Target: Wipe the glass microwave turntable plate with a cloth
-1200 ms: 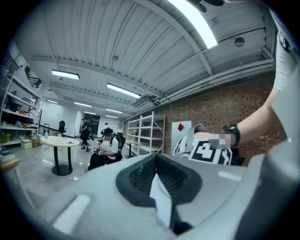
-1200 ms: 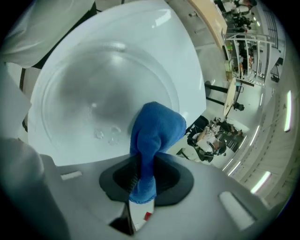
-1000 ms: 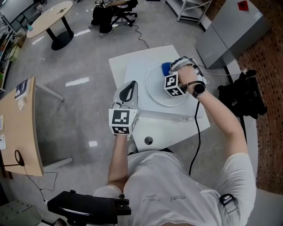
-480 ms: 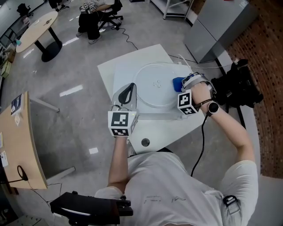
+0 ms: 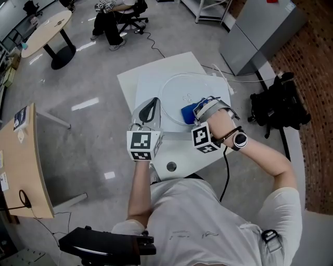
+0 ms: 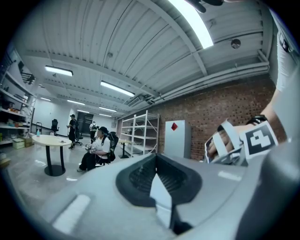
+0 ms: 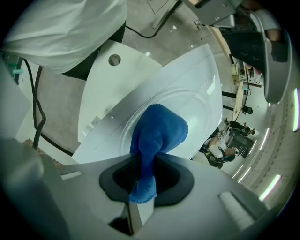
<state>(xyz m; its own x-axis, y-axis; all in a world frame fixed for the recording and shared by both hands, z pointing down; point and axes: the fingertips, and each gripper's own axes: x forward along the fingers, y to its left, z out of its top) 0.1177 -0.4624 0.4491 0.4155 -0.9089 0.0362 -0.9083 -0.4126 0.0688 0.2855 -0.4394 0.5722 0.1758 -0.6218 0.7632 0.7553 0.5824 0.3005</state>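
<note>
The round glass turntable plate lies flat on a white table. My right gripper is shut on a blue cloth and presses it against the plate's near rim. In the right gripper view the blue cloth bulges out of the shut right gripper onto the plate. My left gripper sits at the plate's left side, shut and holding nothing. In the left gripper view the left gripper points out across the room, its jaws together.
A small round hole marks the table's near part. A black bag lies on the floor to the right, with a grey cabinet behind it. A wooden desk stands to the left. Farther off, a person sits by a round table.
My right gripper has carried the blue cloth from the plate's far side, round the right edge, to the near rim. The left gripper has stayed in place.
</note>
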